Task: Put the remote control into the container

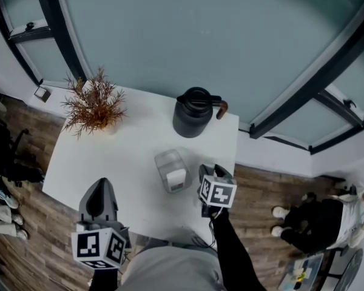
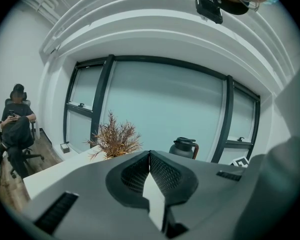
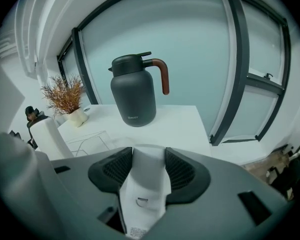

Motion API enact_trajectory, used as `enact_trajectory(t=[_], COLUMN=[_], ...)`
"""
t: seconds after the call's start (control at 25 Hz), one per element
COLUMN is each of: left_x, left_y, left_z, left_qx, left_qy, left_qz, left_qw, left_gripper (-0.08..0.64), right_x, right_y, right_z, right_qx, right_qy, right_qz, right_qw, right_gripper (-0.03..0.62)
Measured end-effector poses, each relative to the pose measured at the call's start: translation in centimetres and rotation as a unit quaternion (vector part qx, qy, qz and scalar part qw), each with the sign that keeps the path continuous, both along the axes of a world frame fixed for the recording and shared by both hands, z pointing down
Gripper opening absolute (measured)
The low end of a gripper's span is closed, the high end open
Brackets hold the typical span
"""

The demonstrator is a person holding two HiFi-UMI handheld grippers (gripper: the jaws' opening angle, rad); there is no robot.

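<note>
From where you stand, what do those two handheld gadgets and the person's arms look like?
Both the left gripper and the right gripper are grey plastic shells with two dark, mesh-textured pads in front. Each carries a white cube printed with black square markers. The right arm wears a black sleeve.

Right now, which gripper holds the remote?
The right gripper: its jaws clamp the white remote. The left gripper is shut on nothing.

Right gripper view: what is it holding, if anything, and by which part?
The right gripper holds the white remote control, its jaws pressed on the two long sides near the far end.
</note>
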State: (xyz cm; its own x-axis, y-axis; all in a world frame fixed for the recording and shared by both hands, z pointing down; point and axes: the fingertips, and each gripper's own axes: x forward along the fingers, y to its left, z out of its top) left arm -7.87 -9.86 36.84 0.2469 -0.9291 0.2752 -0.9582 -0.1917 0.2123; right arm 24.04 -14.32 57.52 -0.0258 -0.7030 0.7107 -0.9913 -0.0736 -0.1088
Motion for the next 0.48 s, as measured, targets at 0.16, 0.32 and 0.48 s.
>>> enact_trajectory(t=[0.16,0.32,0.48], left_x=[-0.1,-0.2,-0.3], left_y=[0.4,0.8,1.1], left_z=[-0.1,-0.3,-0.5], left_qx=[0.002,0.005,0.007], left_qy=[0.000,-0.001,-0.003], left_qz=[-0.003,-0.004,-0.005], left_qw=[1.0000,1.0000,1.0000], left_gripper=[0.009,0.009,0.009], right_x=[-0.2,-0.3,-0.6], right_y=[0.0,-0.2,-0.2], right_z=[-0.8,-1.6,-2.3], right_qx=[0.015,0.030,0.045], right_qy=[-0.001,0.005,0.006], right_qz=[-0.005,-0.010,-0.015], right_qw=[1.000,0.999,0.999], right_gripper=[0.210,0.210,0.210])
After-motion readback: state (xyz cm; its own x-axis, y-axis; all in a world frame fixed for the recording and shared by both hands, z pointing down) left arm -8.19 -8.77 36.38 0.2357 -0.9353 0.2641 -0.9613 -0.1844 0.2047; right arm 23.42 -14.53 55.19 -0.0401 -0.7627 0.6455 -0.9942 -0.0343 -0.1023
